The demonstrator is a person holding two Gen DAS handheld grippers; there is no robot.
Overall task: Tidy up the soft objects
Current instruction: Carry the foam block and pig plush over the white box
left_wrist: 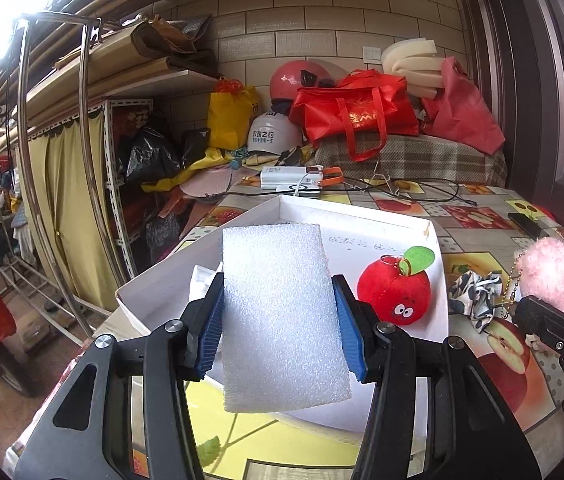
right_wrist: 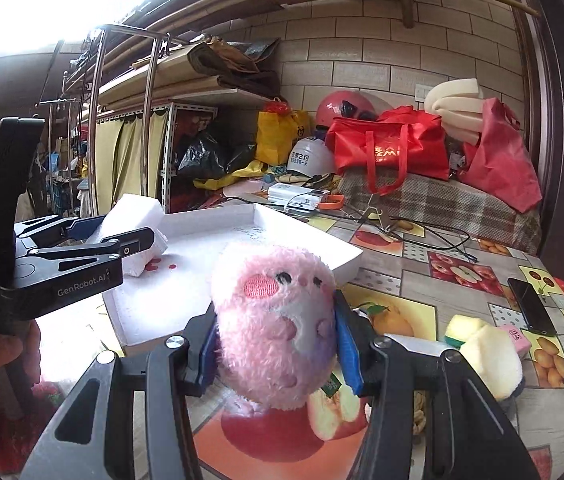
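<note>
My left gripper [left_wrist: 279, 320] is shut on a white foam block [left_wrist: 282, 316] and holds it over the near part of a shallow white box [left_wrist: 362, 216]. A red apple plush [left_wrist: 396, 290] lies in the box to the right of the foam. My right gripper [right_wrist: 275, 344] is shut on a pink plush pig [right_wrist: 275, 320], held above the table just right of the box [right_wrist: 334, 246]. The left gripper and its foam [right_wrist: 129, 220] show at the left of the right wrist view. The pink plush [left_wrist: 554, 280] shows at the right edge of the left wrist view.
A black-and-white cloth scrunchie [left_wrist: 476, 292] lies right of the box. A yellow-and-white soft toy [right_wrist: 486, 354], a pink eraser-like block [right_wrist: 516, 336] and a black phone [right_wrist: 530, 306] lie on the fruit-print tablecloth [right_wrist: 422, 280]. Power banks [left_wrist: 294, 182], cables, helmets and red bags crowd the far side.
</note>
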